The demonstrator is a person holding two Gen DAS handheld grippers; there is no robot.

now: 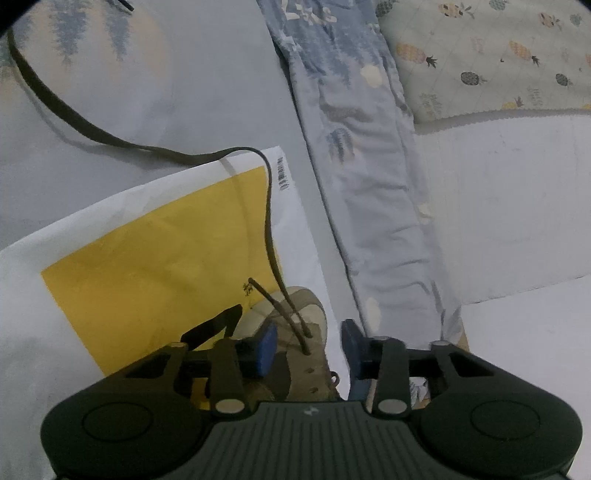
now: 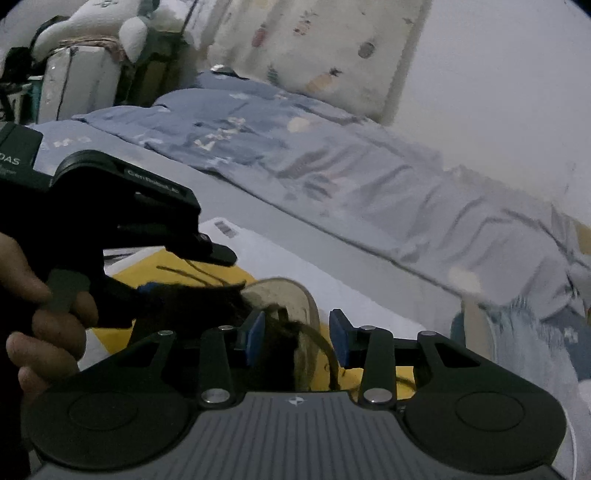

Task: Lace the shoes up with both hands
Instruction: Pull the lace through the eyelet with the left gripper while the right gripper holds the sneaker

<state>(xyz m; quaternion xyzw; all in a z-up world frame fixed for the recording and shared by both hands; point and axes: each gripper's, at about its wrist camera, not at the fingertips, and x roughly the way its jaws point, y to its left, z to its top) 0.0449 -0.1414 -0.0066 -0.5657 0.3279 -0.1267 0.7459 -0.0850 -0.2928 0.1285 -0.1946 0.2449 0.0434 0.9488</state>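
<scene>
Nearest to us, our left gripper (image 1: pixel 308 349) has its jaws apart astride the shoe (image 1: pixel 295 332), the blue pads (image 1: pixel 266 347) not pressing on it. Our right gripper (image 2: pixel 296 338) also stands with jaws apart over the shoe's toe, with a loop of lace (image 1: pixel 271 236) between them but not gripped. No earlier picture is given, so we speak only of this state.

We judge we are mid-lacing: two strands rise from the front eyelets, and the long one trails off across the sheet (image 1: pixel 155 266), which is yellow and white and lies under the shoe. Next we need to pinch a free lace end and steer it to an empty eyelet; the tip (image 1: pixel 123 4) lies far off.

Beyond lie the bed, a quilt (image 1: pixel 354 140) and a pillow (image 1: pixel 491 55). In the right view, the left tool and the hand (image 2: pixel 44 314) crowd the shoe.
</scene>
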